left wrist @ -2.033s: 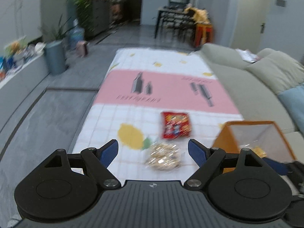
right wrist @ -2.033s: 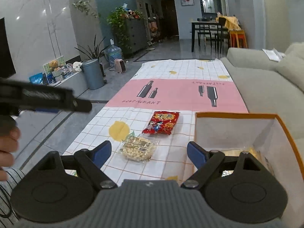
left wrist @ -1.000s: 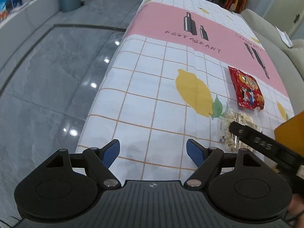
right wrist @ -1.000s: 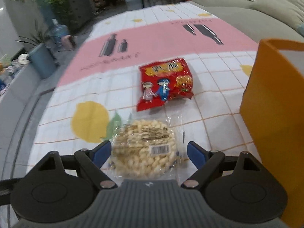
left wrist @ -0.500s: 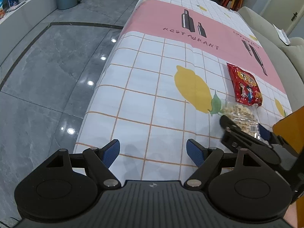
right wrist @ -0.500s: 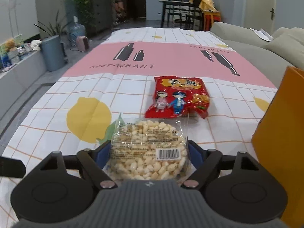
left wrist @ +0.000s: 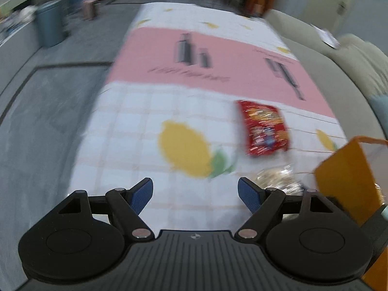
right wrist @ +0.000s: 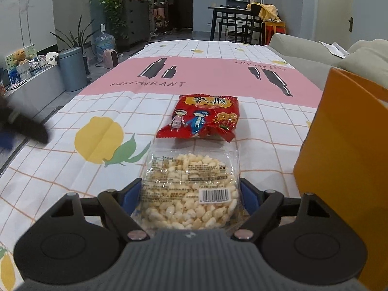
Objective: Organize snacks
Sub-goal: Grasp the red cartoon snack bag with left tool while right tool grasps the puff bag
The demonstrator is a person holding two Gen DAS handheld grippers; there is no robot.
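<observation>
Right gripper [right wrist: 190, 194] pinches the puffed-rice pack [right wrist: 189, 189] — barcode legible only there — left gripper [left wrist: 195, 195] spread, empty.

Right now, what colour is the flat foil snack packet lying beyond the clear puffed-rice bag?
Red, with cartoon figures printed on the flat foil snack packet; sharpest in the right wrist view.

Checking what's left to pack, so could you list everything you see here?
tablecloth: 1, white check with pink band, over table
chip bag: 1, red, mid-cloth
rice puffs: 1, clear pack, nearer than chips
paper bag: 1, orange, right of snacks
sofa: 1, beige, right side
bin: 1, grey-blue, floor at left
left tongs: 1, black, blue pads, open, empty
right tongs: 1, same colours, jaws have just been closing, rice puffs gripped between
</observation>
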